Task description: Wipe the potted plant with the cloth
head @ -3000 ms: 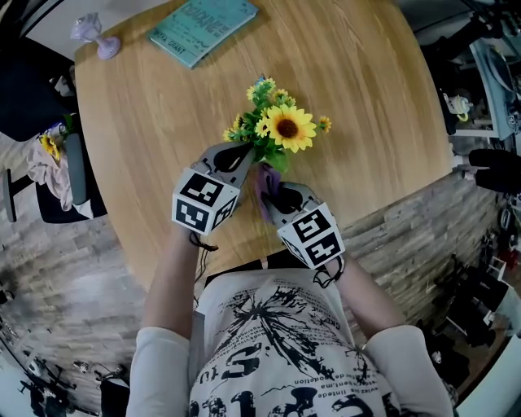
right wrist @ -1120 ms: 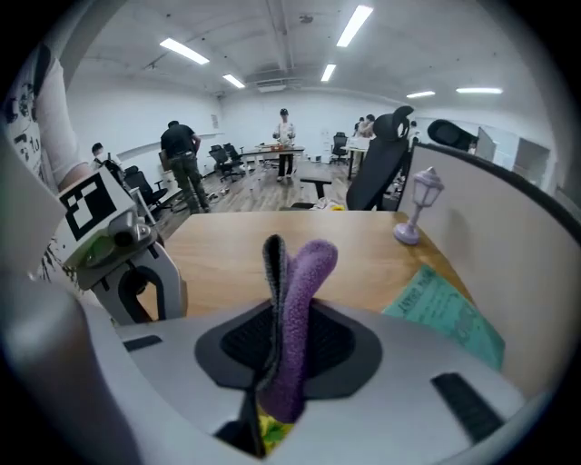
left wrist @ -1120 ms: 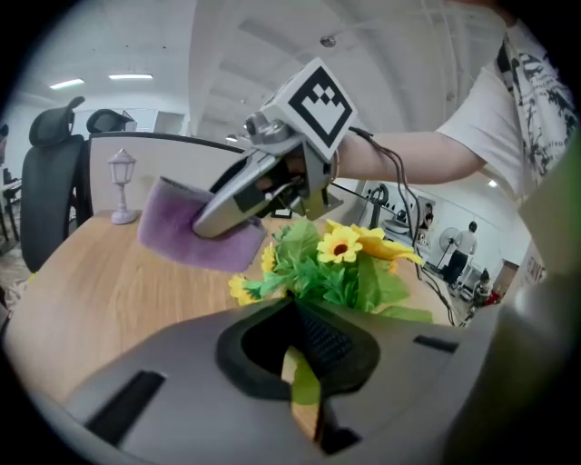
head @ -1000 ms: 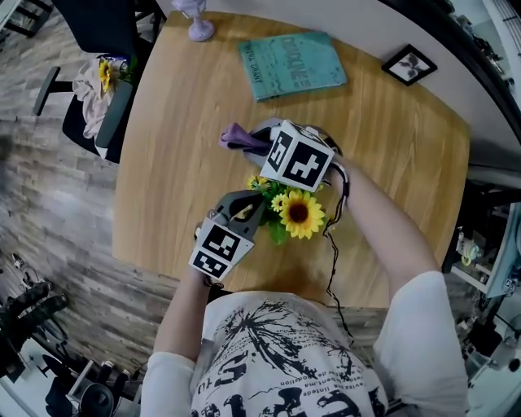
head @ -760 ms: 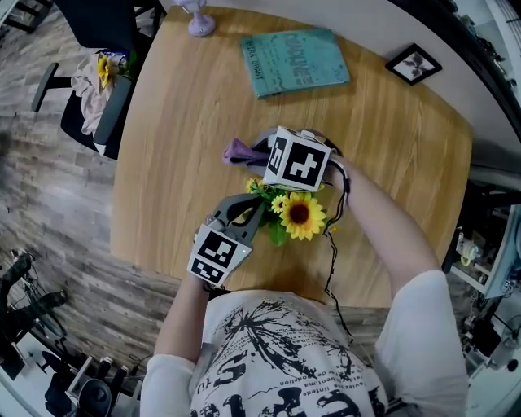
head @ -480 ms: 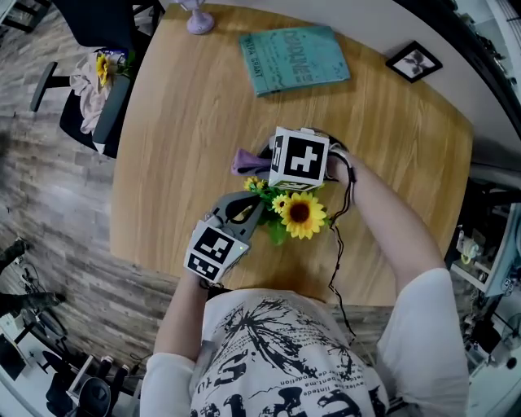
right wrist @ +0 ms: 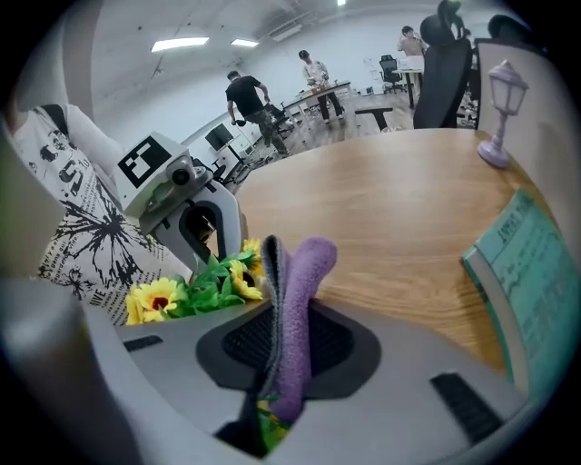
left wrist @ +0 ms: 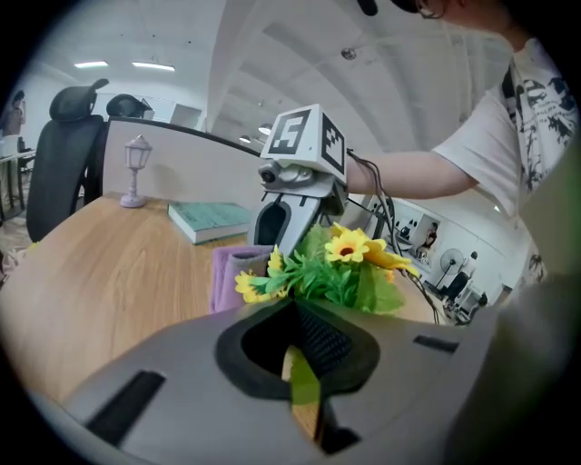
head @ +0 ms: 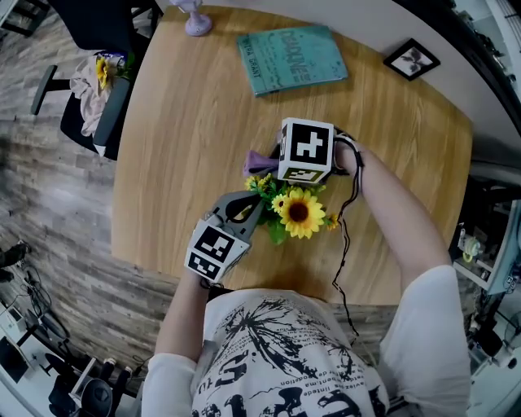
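Observation:
The potted plant, a bunch of yellow flowers with one big sunflower and green leaves, stands on the round wooden table. My left gripper reaches in from the near side and is shut on a green leaf of the plant. From the far side, my right gripper points steeply down, shut on a folded purple cloth. In the right gripper view the cloth sticks up from the jaws of the right gripper, next to the small yellow flowers. The pot is hidden.
A teal book lies at the table's far side, with a small framed picture to its right and a little lamp ornament at the far left. An office chair stands off the table's left edge. A cable trails from my right hand.
My right gripper has tipped further downward and carried the purple cloth right and nearer, closer to the plant's far side. The left gripper has stayed on the leaf.

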`<act>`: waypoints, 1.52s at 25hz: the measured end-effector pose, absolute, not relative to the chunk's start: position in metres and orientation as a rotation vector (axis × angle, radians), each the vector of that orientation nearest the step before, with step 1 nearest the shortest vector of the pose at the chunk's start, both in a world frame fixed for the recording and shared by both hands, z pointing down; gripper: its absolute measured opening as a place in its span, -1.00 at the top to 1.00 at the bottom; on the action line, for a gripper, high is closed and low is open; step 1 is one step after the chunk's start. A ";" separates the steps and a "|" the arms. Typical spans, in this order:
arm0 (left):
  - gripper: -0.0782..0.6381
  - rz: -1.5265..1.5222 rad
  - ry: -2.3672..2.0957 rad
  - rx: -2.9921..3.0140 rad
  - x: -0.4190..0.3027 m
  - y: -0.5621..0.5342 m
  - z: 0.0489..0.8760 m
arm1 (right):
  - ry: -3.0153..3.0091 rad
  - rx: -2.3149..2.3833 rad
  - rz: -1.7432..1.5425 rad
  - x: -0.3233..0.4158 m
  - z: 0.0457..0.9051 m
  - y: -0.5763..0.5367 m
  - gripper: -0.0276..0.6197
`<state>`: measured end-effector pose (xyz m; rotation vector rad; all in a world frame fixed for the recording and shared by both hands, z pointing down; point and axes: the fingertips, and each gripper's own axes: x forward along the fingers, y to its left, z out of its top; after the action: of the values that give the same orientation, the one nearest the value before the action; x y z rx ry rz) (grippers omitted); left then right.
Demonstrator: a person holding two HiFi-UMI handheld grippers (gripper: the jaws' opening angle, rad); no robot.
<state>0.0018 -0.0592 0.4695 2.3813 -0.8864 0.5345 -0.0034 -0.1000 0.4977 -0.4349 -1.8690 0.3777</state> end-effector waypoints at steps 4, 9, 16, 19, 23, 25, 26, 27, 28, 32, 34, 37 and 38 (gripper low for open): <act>0.77 0.538 -0.889 2.376 0.002 -0.060 0.470 | -1.839 -0.434 0.417 0.002 0.499 -0.101 0.69; 0.77 0.544 -0.914 2.377 0.004 -0.060 0.471 | -1.764 -0.450 0.379 0.023 0.511 -0.098 0.69; 0.77 0.549 -0.924 2.365 0.003 -0.062 0.474 | -1.753 -0.452 0.433 0.053 0.519 -0.092 0.69; 0.77 0.537 -0.934 2.356 0.004 -0.062 0.471 | -1.734 -0.464 0.432 0.065 0.518 -0.088 0.69; 0.77 0.526 -0.934 2.348 0.004 -0.063 0.472 | -1.720 -0.489 0.421 0.079 0.518 -0.082 0.69; 0.77 0.528 -0.931 2.348 0.005 -0.063 0.472 | -1.711 -0.499 0.420 0.086 0.518 -0.077 0.69; 0.77 0.529 -0.932 2.347 0.004 -0.063 0.472 | -1.707 -0.501 0.422 0.090 0.518 -0.075 0.69; 0.77 0.528 -0.934 2.343 0.004 -0.063 0.471 | -1.704 -0.498 0.428 0.092 0.518 -0.074 0.69; 0.77 0.524 -0.940 2.335 0.003 -0.063 0.471 | -1.706 -0.486 0.434 0.094 0.517 -0.074 0.69; 0.77 0.494 -0.981 2.304 0.000 -0.062 0.470 | -1.733 -0.352 0.392 0.098 0.516 -0.088 0.68; 0.77 0.487 -1.003 2.297 -0.001 -0.062 0.470 | -1.748 -0.269 0.347 0.099 0.515 -0.100 0.68; 0.77 0.483 -1.037 2.317 -0.002 -0.063 0.462 | -1.781 -0.165 0.313 0.098 0.506 -0.115 0.68; 0.77 0.480 -1.046 2.328 -0.001 -0.063 0.458 | -1.791 -0.135 0.310 0.098 0.503 -0.118 0.68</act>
<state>-0.0008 -0.0626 0.4580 2.3279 -1.0460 0.4803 0.0980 -0.1181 0.5027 -0.1355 -1.7911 0.3097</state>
